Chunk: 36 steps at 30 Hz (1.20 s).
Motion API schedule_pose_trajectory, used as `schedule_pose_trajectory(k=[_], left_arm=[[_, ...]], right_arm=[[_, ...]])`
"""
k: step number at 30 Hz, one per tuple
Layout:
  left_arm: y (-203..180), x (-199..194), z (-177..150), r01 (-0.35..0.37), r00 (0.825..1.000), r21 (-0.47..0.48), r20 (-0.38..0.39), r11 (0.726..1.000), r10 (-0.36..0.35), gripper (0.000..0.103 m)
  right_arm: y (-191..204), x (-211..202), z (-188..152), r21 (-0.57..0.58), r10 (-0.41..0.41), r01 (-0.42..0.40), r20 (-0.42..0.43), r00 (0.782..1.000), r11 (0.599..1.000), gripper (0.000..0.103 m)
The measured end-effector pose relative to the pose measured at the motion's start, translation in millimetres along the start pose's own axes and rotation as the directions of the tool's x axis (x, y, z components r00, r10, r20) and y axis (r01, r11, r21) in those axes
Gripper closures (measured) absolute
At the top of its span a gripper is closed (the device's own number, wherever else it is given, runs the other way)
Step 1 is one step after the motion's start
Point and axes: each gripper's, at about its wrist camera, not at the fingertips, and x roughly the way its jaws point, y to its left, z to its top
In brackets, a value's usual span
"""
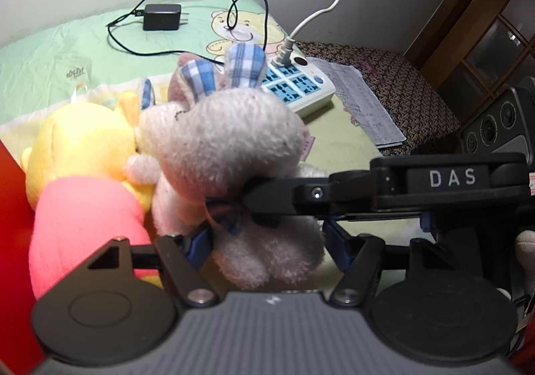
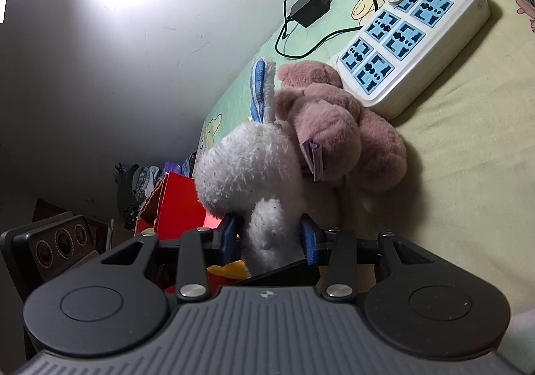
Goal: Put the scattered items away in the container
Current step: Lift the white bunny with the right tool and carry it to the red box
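Readable text:
- "DAS", white capital letters on the black body of the right claw (image 1: 254, 199), seen in the left wrist view.
- Small dark print on the green bedsheet (image 1: 50, 50): too blurred to read.
- Printed paper (image 1: 364, 104) beside the power strip (image 1: 301, 87): lines too small to read.

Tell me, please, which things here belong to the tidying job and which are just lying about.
Job: white rabbit, yellow bear, pink plush toy, red container.
Lying about: power strip, black charger, papers.
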Motion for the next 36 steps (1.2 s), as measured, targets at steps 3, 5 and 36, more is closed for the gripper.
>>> schedule_pose_trajectory(k=[3,5,36], left_arm=[[-6,-14,-12,0.016,1.0,0.006,-0.003,1.0,-0.016,0.035],[-9,-21,-22,0.024,1.0,0.01,-0.01,1.0,-0.023,0.035],[28,-173,-101,0.154,0.981,0.16,0.09,0.975,-0.169,0.035]], right_arm=[[4,-9,-14,0.002,0.007,-0.007,-0.013,1.0,1.0,0.06],[4,-13,-24,0.01,0.013,-0.013,-0.025,1.0,1.0,0.06],[129,-20,-145,0.005,0.033,-0.034,0.116,0.993,0.999,0.06]])
